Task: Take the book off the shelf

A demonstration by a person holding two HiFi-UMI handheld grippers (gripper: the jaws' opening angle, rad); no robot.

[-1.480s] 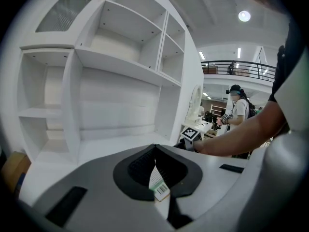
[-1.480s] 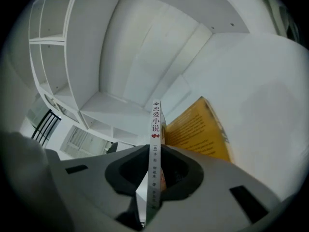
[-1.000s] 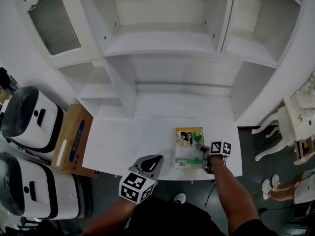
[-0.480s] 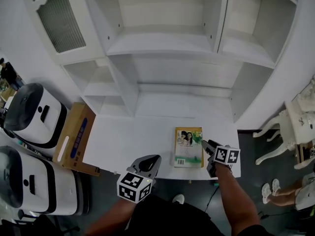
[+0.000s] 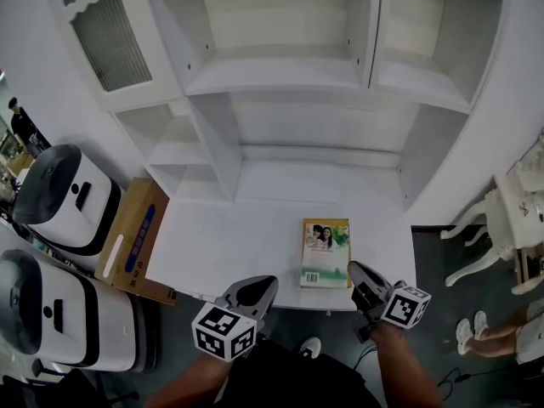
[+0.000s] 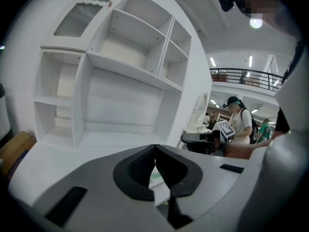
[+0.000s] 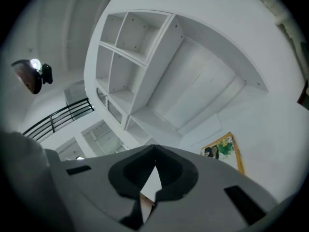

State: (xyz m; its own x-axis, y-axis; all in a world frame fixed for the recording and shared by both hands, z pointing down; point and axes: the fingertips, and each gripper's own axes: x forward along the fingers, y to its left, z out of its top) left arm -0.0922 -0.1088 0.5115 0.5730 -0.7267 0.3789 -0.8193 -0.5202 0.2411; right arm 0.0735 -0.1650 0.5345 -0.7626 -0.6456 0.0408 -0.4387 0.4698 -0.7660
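The book (image 5: 326,253), with a green cover and a photo of two people, lies flat on the white desk (image 5: 229,245) near its front edge, below the empty shelves (image 5: 280,75). My right gripper (image 5: 361,274) hovers just off the book's near right corner without touching it. Its jaws have just closed, and they are shut with nothing between them. In the right gripper view the book (image 7: 223,149) lies ahead on the right. My left gripper (image 5: 257,289) is at the desk's front edge, left of the book, shut and holding nothing.
A cardboard box (image 5: 127,245) and two white machines (image 5: 59,198) stand left of the desk. A white chair (image 5: 497,228) is on the right. People (image 6: 237,122) stand in the background of the left gripper view.
My right gripper has come off the book, risen and drawn back toward me. The book stays flat on the desk. My left gripper has drifted slightly back.
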